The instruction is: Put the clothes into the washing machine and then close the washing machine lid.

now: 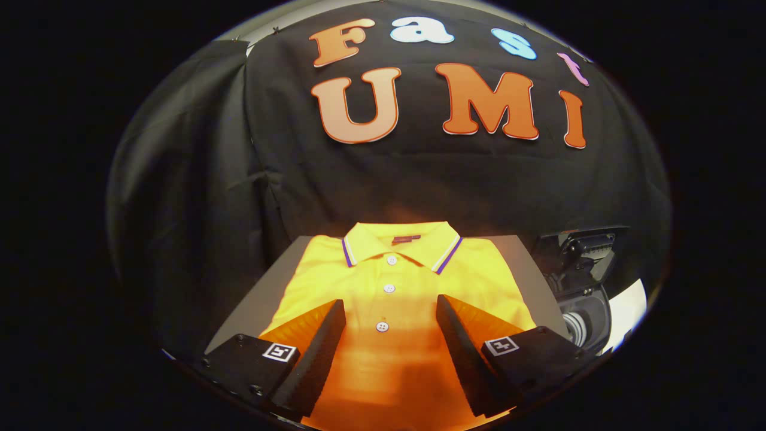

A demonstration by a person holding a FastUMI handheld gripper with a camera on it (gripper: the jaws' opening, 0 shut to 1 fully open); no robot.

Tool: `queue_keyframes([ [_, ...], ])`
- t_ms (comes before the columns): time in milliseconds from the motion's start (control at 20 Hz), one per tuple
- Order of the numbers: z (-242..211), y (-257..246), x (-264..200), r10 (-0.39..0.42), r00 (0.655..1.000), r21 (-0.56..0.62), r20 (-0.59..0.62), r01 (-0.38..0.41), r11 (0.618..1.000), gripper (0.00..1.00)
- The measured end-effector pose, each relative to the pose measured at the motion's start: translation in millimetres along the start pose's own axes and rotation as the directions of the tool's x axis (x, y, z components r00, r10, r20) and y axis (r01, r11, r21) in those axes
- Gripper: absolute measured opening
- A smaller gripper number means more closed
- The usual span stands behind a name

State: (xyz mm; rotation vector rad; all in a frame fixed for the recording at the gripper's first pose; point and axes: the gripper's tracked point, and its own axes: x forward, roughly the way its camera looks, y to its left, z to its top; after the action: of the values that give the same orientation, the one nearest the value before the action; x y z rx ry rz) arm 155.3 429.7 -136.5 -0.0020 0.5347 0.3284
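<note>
A folded yellow polo shirt (389, 287) lies flat on a grey table (251, 305), collar toward the far wall, with three white buttons down its front. My gripper (390, 308) hovers over the shirt's lower half, open, with the button placket showing in the wide gap between its two black fingers (317, 353). Neither finger presses the cloth. To the right of the table stands the washing machine (589, 281), with its dark lid raised and the white drum opening below it.
Black cloth walls close the booth behind and to the left of the table. The table's right edge runs close to the washing machine. A bright white surface (628, 311) shows beyond the machine at the far right.
</note>
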Motion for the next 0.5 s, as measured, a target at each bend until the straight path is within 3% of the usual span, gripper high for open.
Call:
queue_keyframes([
  [250,-13.1,-0.9,8.9,-0.013,0.999,-0.025,-0.046,0.012,1.0,0.99],
  [500,-14.1,0.2,8.7,0.026,0.997,-0.05,-0.071,-0.03,0.998,0.96],
])
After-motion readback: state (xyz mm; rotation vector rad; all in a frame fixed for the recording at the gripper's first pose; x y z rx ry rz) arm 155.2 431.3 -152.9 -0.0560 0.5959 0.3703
